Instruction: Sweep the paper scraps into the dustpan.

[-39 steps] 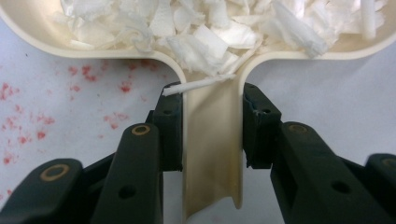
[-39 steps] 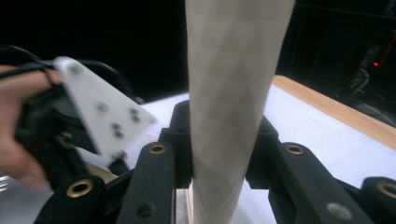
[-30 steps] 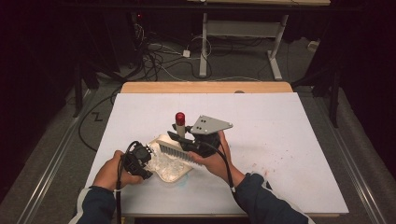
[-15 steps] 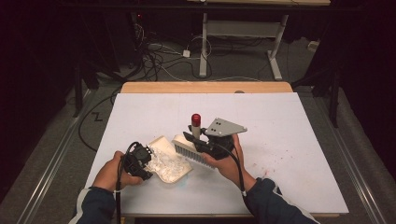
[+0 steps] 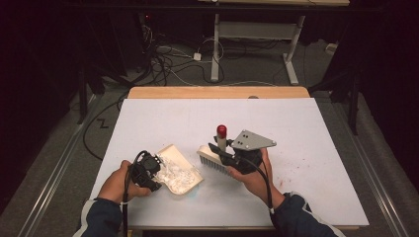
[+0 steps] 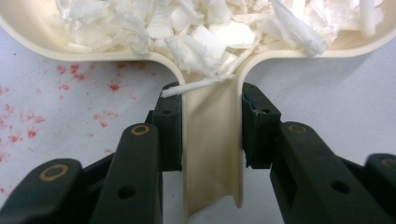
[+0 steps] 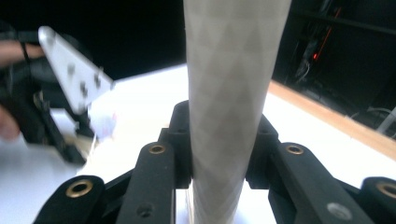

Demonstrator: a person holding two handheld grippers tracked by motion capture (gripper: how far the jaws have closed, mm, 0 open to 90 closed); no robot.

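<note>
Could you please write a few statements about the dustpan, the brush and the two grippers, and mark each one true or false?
1. The left gripper is shut on the handle of the dustpan. True.
2. The dustpan is empty. False: it holds white paper scraps.
3. The right gripper is shut on the handle of the brush. True.
4. The brush handle has a blue tip. False: its tip is red, as the high view shows.
5. The brush bristles lie inside the dustpan. False: in the high view the brush sits to the right of the dustpan, apart from it.
6. Red specks mark the white table beside the dustpan handle. True.
</note>
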